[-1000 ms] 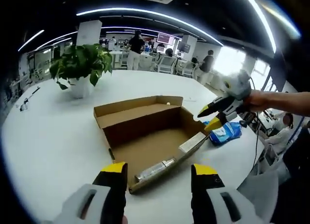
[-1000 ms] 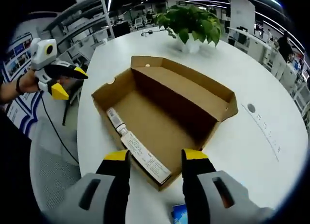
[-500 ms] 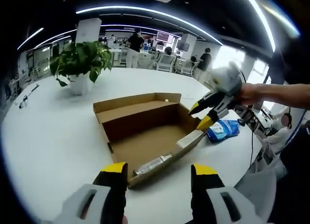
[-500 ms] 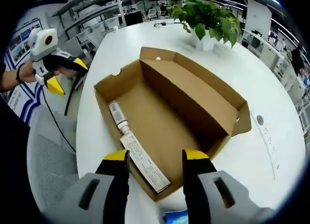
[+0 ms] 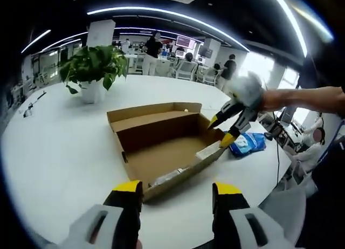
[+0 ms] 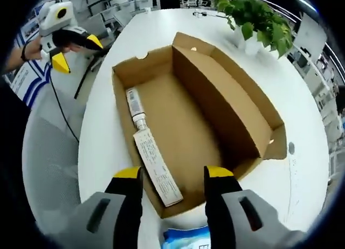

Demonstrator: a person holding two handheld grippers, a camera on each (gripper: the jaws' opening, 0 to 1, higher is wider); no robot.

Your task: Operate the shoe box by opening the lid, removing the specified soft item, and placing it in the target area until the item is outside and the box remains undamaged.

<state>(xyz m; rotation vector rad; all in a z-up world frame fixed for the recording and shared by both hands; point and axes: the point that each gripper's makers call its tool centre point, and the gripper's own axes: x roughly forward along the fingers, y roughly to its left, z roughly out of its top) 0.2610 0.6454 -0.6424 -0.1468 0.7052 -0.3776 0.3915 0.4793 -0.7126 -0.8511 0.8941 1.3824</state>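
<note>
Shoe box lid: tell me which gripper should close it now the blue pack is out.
Right, probably. The right gripper hangs open-jawed over the shoe box at its end beside the blue pack, near the raised lid. The left gripper is held off the table's edge.

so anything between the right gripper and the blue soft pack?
Nothing visible. The blue soft pack lies on the white table outside the open shoe box, and the right gripper hangs open over the box's end beside it, with open air between. In the right gripper view the pack's edge shows between the jaws.
</note>
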